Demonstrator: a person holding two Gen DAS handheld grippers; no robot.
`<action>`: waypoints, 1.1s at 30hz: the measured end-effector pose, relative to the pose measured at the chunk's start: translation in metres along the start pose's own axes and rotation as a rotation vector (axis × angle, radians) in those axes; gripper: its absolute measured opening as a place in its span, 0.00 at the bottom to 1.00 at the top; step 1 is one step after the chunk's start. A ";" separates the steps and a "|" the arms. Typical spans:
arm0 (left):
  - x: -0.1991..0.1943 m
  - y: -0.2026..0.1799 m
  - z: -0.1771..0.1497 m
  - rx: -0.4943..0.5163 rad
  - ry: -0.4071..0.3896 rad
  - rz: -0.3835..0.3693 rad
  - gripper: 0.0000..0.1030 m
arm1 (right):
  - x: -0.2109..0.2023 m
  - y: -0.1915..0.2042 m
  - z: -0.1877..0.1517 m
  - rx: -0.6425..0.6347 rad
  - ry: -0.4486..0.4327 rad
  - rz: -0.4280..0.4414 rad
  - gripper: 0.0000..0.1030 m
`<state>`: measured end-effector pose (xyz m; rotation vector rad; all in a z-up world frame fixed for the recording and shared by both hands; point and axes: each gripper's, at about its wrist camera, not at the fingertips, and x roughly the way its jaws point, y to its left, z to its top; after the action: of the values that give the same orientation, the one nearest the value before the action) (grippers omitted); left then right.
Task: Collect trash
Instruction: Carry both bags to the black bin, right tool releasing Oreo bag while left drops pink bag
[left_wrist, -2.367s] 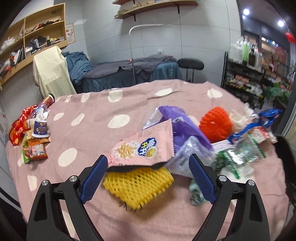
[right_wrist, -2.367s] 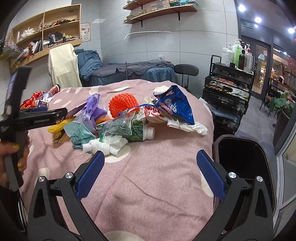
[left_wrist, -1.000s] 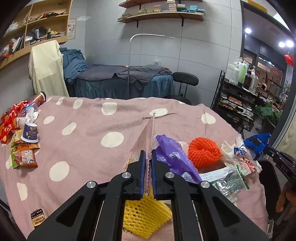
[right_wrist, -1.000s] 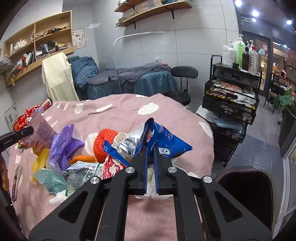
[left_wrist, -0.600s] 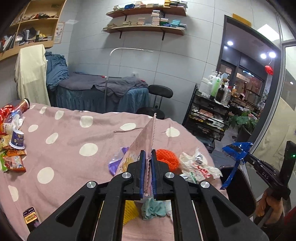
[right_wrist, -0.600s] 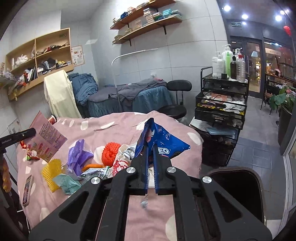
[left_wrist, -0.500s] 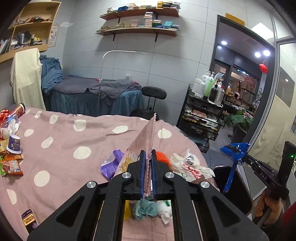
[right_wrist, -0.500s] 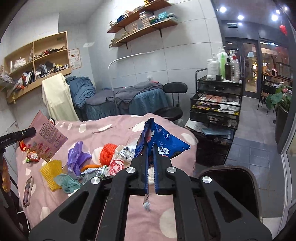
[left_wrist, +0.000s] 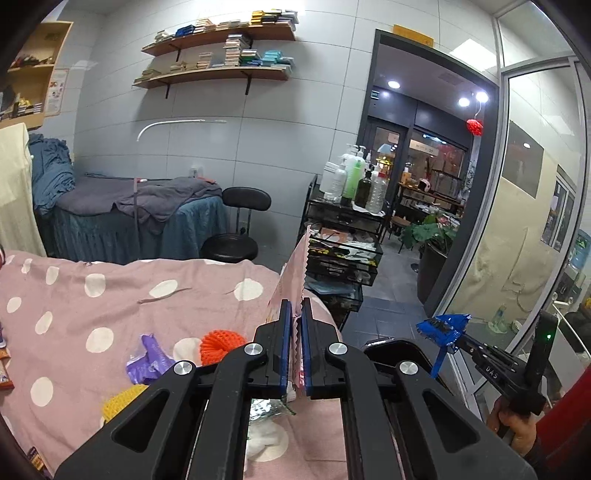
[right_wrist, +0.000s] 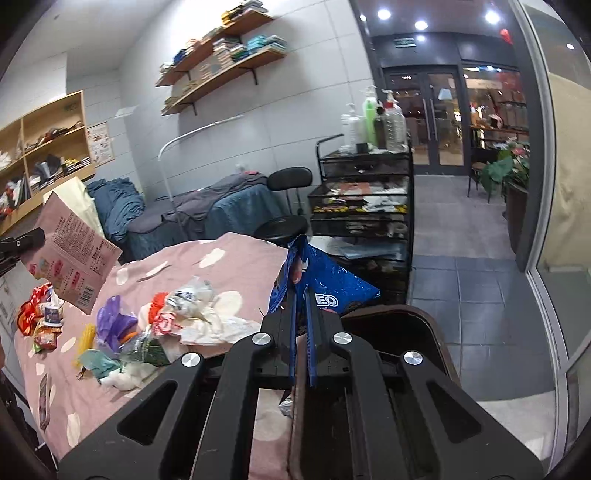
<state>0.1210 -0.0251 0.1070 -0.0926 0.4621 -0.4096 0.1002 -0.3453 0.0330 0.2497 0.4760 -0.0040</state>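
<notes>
While both tongs are pinching tight, left (left_wrist: 294, 345) on pink bag (left_wrist: 295, 273), right (right_wrist: 302, 325) on blue bag (right_wrist: 325, 284), bin (right_wrist: 424, 328) drop is coming.

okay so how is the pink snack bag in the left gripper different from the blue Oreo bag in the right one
The pink snack bag is pale pink with small printed text and a barcode; the blue Oreo bag is glossy dark blue with white lettering. The pink bag looks flat, held up over the polka-dot table; the Oreo bag is crumpled and hangs near the dark bin. Both are clamped in shut grippers, left gripper and right gripper.
</notes>
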 end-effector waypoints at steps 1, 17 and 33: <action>0.003 -0.005 -0.001 0.004 0.006 -0.011 0.06 | 0.001 -0.005 -0.002 0.008 0.007 -0.010 0.06; 0.079 -0.098 -0.041 0.061 0.227 -0.281 0.06 | 0.032 -0.081 -0.072 0.212 0.151 -0.207 0.84; 0.154 -0.186 -0.103 0.121 0.461 -0.398 0.06 | -0.011 -0.131 -0.062 0.253 0.044 -0.387 0.85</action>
<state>0.1324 -0.2571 -0.0158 0.0307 0.8766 -0.8572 0.0541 -0.4582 -0.0460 0.4025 0.5622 -0.4397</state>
